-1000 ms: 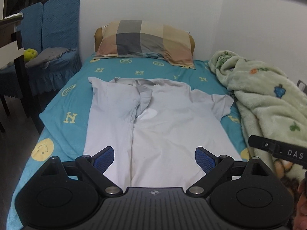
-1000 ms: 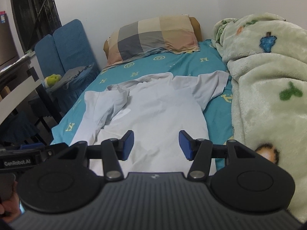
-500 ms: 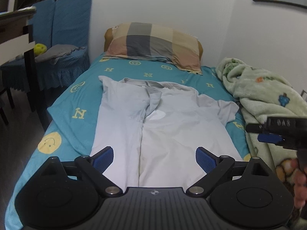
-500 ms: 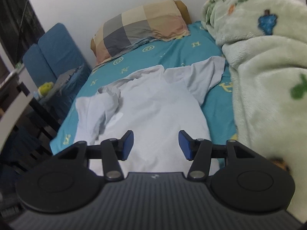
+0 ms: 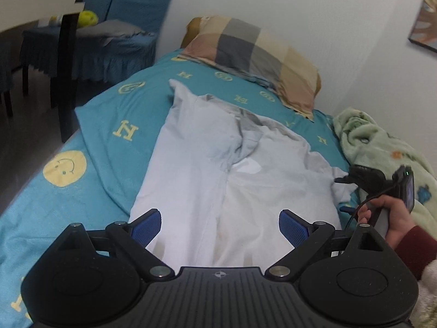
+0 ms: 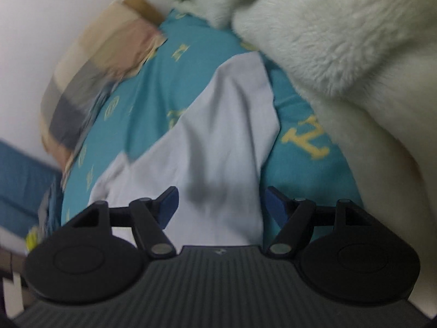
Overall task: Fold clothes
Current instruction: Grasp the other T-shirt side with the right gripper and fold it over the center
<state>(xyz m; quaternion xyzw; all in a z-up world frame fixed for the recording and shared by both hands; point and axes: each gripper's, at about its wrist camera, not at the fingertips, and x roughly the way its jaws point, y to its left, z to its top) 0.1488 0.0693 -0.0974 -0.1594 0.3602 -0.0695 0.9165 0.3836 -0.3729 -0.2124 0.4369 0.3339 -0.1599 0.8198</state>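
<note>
A pale grey polo shirt [image 5: 245, 180] lies flat on the teal bedsheet [image 5: 109, 136], its left side folded in over the body. My left gripper [image 5: 218, 225] is open above the shirt's hem, holding nothing. My right gripper [image 6: 220, 205] is open and hovers just over the shirt's right sleeve [image 6: 218, 136], its shadow on the cloth. In the left wrist view the right gripper [image 5: 352, 180] sits at the sleeve's edge, held by a hand [image 5: 393, 218].
A plaid pillow [image 5: 254, 54] lies at the head of the bed. A fluffy green blanket [image 6: 341, 54] is bunched along the right side, close to the right gripper. A blue chair [image 5: 95, 41] and a dark table leg [image 5: 67, 68] stand left of the bed.
My right gripper has moved forward and down to the right sleeve, opening wider. My left gripper has shifted left and turned right, still open over the hem.
</note>
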